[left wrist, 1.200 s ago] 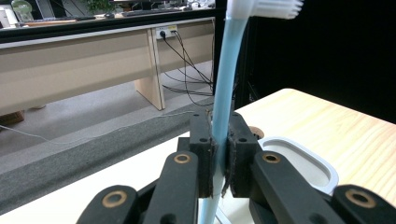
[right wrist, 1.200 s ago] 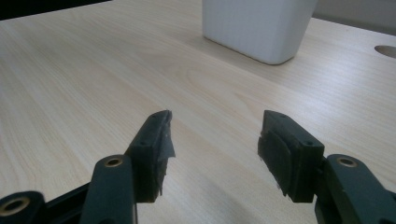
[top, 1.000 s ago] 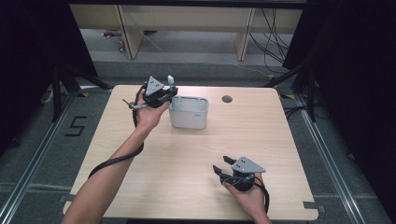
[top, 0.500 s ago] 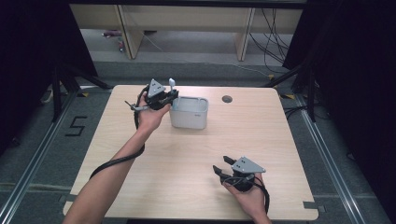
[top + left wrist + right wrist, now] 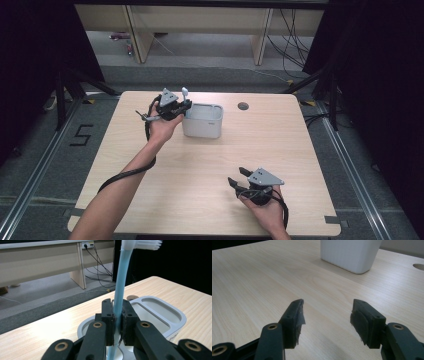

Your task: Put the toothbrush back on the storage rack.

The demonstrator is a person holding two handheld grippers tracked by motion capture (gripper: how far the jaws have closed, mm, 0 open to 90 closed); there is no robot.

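We see the left gripper (image 5: 117, 322) clamped on the light-blue handle of a toothbrush (image 5: 120, 285), held upright with its bristles on top, just above the left end of the white holder (image 5: 202, 120). Since a second ago, it has edged slightly toward the table's far side. The right gripper (image 5: 240, 179) has stayed at the table's (image 5: 295, 150) near edge, jaws wide apart and empty.

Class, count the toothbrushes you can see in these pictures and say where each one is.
1: a blue toothbrush stands upright, clamped in the left gripper above the white holder. Others could be hidden inside the holder.
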